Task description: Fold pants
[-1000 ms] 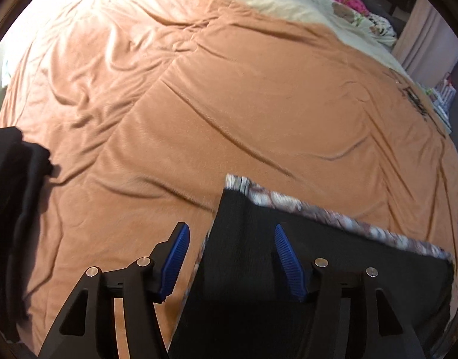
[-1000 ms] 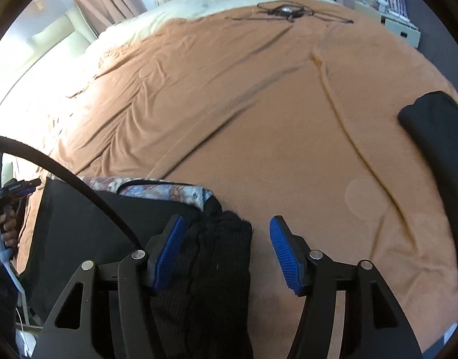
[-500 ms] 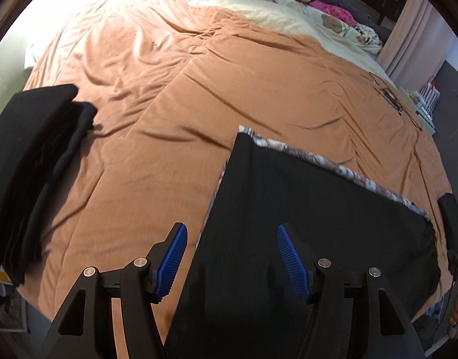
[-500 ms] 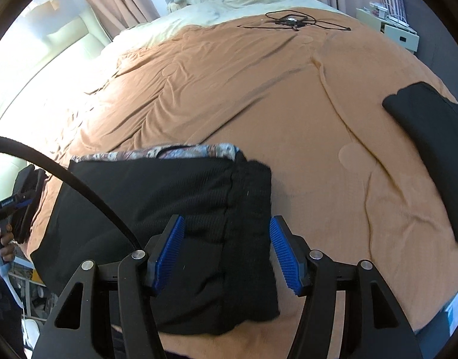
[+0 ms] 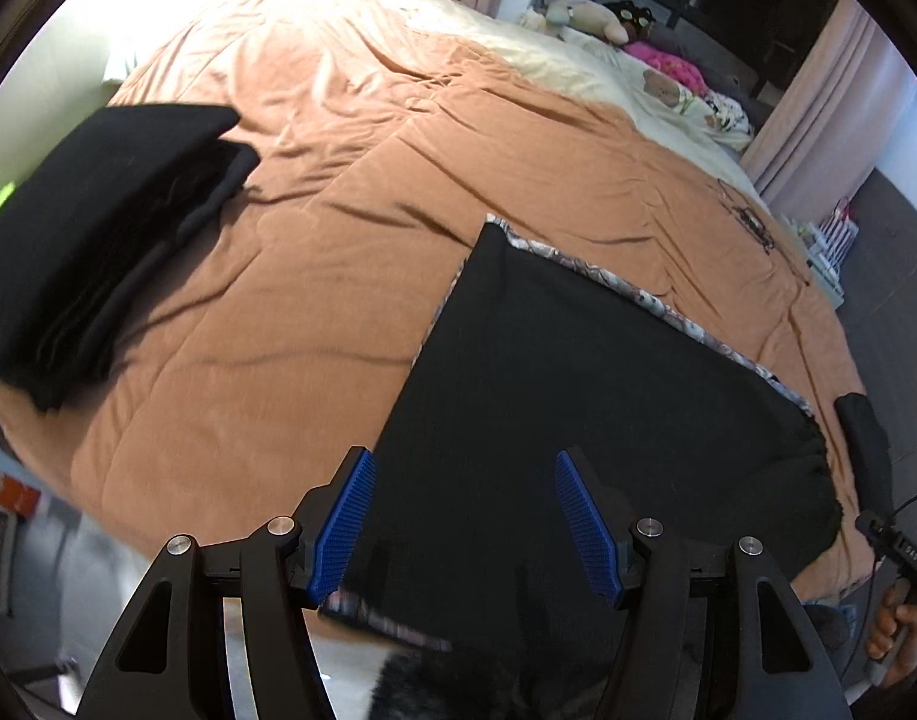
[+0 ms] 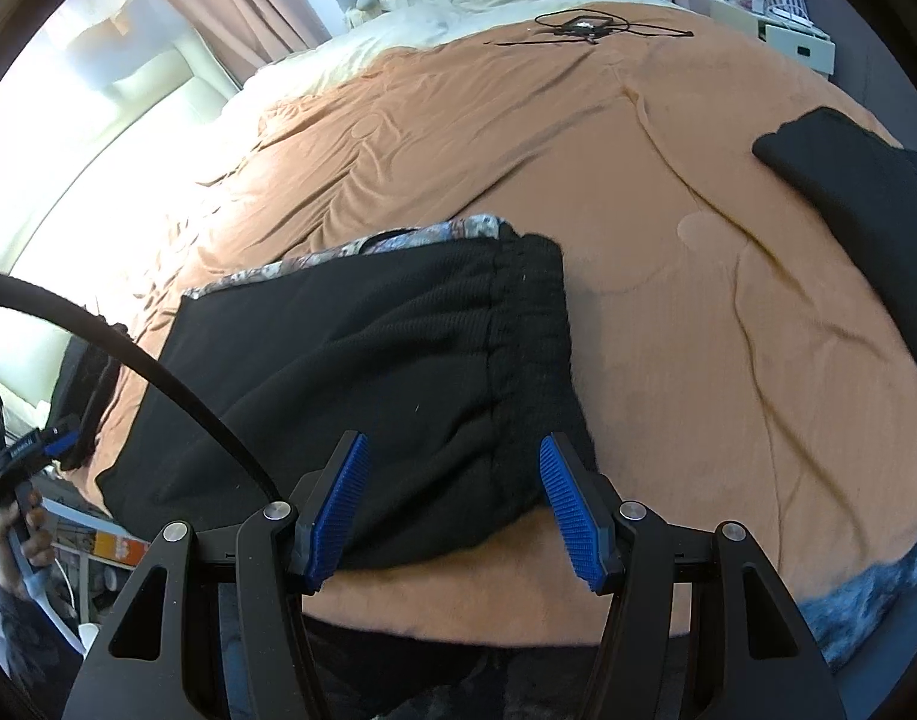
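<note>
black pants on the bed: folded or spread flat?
Folded. The black pants lie doubled on the orange blanket, patterned lining showing along the far edge, waistband at one end.

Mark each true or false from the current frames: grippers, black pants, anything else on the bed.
1. Both the left gripper and the right gripper are open. True.
2. The black ribbed pants hang in the air. False: they lie flat on the orange-brown quilted bedspread.
3. A patterned lining edge shows along the pants' far side. True.
4. The pants are the only dark garment on the bed. False: a folded black garment lies apart, to the left.
</note>
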Available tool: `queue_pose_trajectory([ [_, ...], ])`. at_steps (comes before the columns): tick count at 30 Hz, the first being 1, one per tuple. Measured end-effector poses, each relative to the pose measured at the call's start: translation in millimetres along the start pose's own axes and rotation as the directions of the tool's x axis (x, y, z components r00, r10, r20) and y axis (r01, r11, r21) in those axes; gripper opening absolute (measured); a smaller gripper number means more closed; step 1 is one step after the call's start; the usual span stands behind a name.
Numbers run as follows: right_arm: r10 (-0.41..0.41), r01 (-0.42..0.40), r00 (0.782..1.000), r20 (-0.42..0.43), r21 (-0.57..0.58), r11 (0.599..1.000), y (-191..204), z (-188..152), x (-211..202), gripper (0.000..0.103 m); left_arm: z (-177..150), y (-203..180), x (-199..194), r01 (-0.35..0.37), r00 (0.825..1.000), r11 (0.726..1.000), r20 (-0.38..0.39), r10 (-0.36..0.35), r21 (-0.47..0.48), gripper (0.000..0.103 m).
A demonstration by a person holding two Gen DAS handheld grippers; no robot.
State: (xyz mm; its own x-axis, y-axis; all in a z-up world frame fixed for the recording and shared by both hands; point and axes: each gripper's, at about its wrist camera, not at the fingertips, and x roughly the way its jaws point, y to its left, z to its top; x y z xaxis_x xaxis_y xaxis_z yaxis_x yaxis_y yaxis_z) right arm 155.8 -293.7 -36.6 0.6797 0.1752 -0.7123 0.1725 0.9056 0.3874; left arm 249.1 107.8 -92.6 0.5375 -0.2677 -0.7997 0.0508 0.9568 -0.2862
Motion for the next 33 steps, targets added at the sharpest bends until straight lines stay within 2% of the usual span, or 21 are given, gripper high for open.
queue_pose_trajectory([
  [7, 0.029, -0.027, 0.999, 0.033, -0.032, 0.999, 14.8, -24.1, -27.5, 0.058, -36.7, 18.4, -22.7, 0.090, 0.996, 0.991, 0.024, -0.088, -0.104, 0.066],
  [9, 0.035, -0.033, 0.999, 0.040, -0.032, 0.999, 18.4, -31.8, -34.3, 0.058, -46.8, 22.4, -27.8, 0.103, 0.994, 0.987, 0.030, -0.101, -0.119, 0.072],
  [11, 0.043, -0.041, 0.998, 0.044, -0.030, 0.999, 21.6, -40.3, -39.3, 0.058, -55.0, 26.8, -31.5, 0.118, 0.993, 0.984, 0.038, -0.114, -0.134, 0.073],
  [16, 0.054, -0.053, 0.998, 0.044, -0.038, 0.998, 33.9, -58.1, -42.0, 0.058, -72.6, 39.2, -27.5, 0.191, 0.982, 0.961, 0.054, -0.183, -0.199, 0.073],
  [19, 0.060, -0.059, 0.998, 0.036, -0.039, 0.997, 41.7, -65.0, -37.2, 0.058, -83.8, 45.3, -14.7, 0.230, 0.973, 0.939, 0.057, -0.223, -0.257, 0.073],
  [23, 0.059, -0.058, 0.998, 0.014, -0.040, 0.998, 50.4, -71.3, -24.7, 0.058, -97.0, 48.4, 1.5, 0.300, 0.953, 0.899, 0.070, -0.293, -0.320, 0.073],
  [27, 0.059, -0.058, 0.998, 0.005, -0.060, 0.996, 64.2, -74.4, -14.1, 0.058, -104.9, 53.3, 12.2, 0.331, 0.943, 0.866, 0.092, -0.321, -0.374, 0.073],
  [31, 0.055, -0.055, 0.998, -0.012, -0.078, 0.995, 80.8, -77.3, -0.7, 0.058, -108.3, 56.5, 21.8, 0.392, 0.918, 0.818, 0.128, -0.374, -0.422, 0.073],
  [33, 0.056, -0.057, 0.998, -0.016, -0.093, 0.994, 88.2, -77.2, 4.6, 0.058, -104.6, 57.9, 24.5, 0.401, 0.915, 0.808, 0.145, -0.377, -0.431, 0.073],
])
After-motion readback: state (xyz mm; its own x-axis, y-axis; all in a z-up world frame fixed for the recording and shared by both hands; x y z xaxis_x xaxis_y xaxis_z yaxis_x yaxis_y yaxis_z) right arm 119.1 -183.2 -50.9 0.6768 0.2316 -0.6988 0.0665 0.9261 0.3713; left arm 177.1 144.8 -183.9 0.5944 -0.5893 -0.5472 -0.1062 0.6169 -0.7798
